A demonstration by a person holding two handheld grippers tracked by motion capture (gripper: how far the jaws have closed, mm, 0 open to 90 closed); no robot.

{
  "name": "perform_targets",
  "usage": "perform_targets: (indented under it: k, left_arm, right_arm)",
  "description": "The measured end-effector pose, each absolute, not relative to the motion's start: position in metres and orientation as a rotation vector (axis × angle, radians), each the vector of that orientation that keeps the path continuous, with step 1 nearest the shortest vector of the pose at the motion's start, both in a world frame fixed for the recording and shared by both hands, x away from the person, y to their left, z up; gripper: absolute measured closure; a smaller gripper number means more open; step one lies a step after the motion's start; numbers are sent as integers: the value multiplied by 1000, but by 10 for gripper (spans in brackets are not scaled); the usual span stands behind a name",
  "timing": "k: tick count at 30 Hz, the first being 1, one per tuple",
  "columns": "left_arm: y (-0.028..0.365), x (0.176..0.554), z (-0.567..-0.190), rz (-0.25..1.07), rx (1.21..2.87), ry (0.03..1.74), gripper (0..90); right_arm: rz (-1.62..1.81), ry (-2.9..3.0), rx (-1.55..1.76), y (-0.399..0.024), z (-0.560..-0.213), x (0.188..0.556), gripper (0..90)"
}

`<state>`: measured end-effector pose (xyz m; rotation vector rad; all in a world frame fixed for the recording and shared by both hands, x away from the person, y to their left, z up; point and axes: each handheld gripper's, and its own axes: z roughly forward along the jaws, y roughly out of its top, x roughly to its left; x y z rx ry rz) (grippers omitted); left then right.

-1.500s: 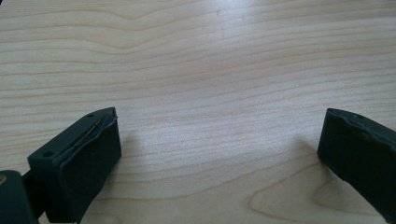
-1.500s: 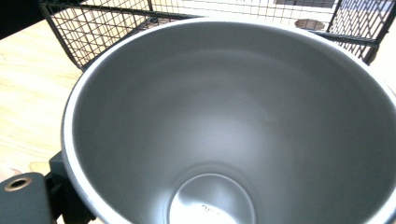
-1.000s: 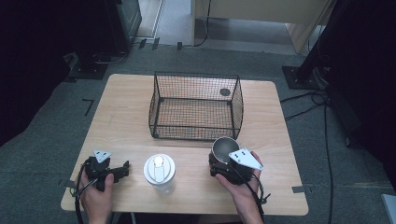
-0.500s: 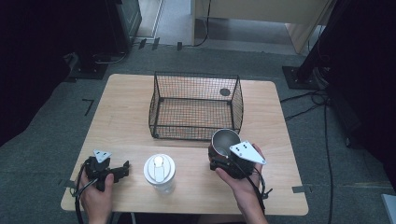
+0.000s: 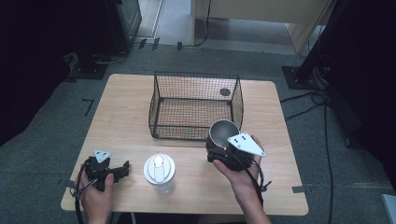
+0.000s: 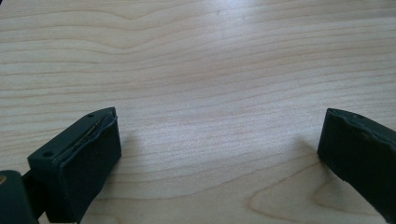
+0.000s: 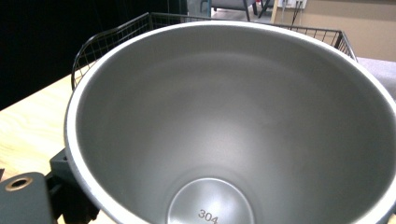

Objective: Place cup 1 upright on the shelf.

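Round steel cup [image 5: 223, 134] pinched by right hand-held gripper [image 5: 219, 151], lower centre; black wire basket [image 5: 196, 105] not yet reached; left hand-held gripper [image 5: 122, 169] spread, idle.

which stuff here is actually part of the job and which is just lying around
In the job:
- metal cup, gripped by the right tool and held at the basket's near corner
- wire basket

Lying about:
- white lidded container on the table
- left tool, open over bare wood
- small dark disc beyond the basket

Pale wooden table [image 5: 121, 112], grey carpet floor [image 5: 51, 140], dark surroundings, beige cabinet [image 5: 261, 9] behind.
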<state>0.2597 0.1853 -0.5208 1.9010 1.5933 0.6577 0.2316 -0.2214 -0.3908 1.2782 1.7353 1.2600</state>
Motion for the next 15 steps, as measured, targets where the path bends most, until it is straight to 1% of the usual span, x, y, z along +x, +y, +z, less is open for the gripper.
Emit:
perform_targets:
  k: [15]
  left_arm:
    - [186,260,-520,656,1906,1594,0]
  right_arm:
    - [1282,1705,1242,-216,-375,245,77]
